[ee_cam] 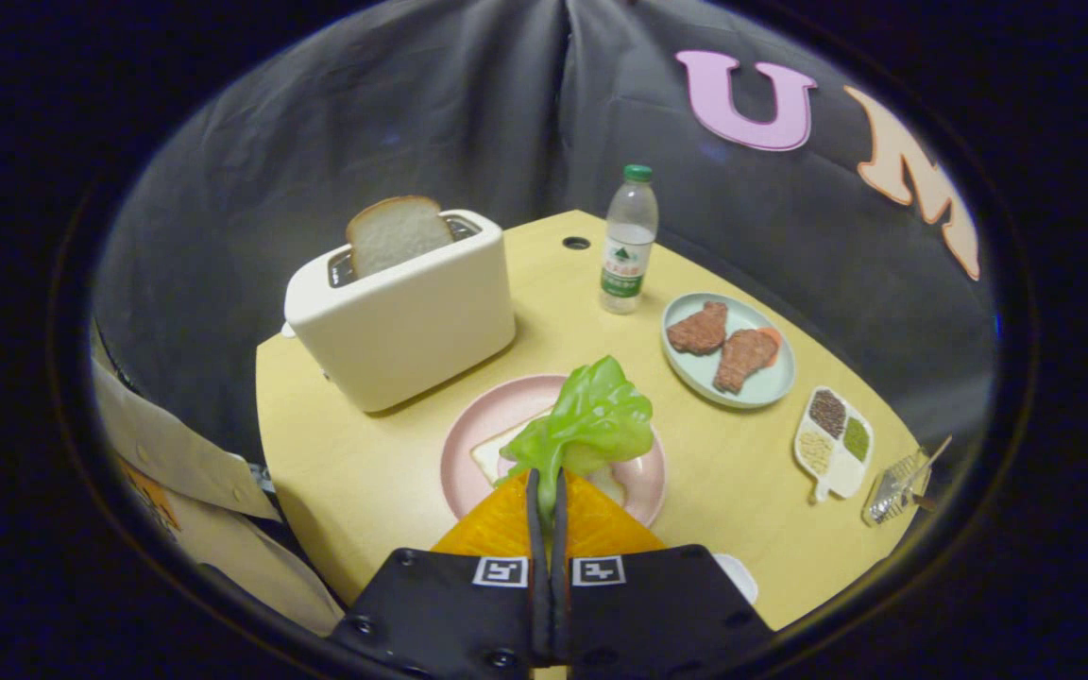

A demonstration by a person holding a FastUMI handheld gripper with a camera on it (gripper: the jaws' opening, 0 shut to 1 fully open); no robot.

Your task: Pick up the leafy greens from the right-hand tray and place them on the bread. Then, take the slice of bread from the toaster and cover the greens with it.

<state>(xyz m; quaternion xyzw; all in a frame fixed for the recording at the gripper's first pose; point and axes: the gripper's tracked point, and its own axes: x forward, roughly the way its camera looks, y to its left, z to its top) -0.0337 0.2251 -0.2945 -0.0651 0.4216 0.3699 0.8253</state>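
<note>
My gripper (pixel 545 484) is shut on the stem of a bright green leaf of greens (pixel 594 418). The leaf hangs just ahead of the fingertips, above a pink plate (pixel 470 439). On that plate lies a white slice of bread (pixel 495 454), mostly hidden by the leaf and the fingers. Beyond the plate, to the left, stands a cream toaster (pixel 402 312) with a second slice of bread (pixel 397 233) sticking up out of its slot.
A water bottle (pixel 628 240) stands behind the plate. To the right sit a pale green plate (pixel 771 382) with two meat pieces, a small divided dish (pixel 835 444) of grains and a clear tray (pixel 895 486). A person's sleeve (pixel 180 463) is at the table's left edge.
</note>
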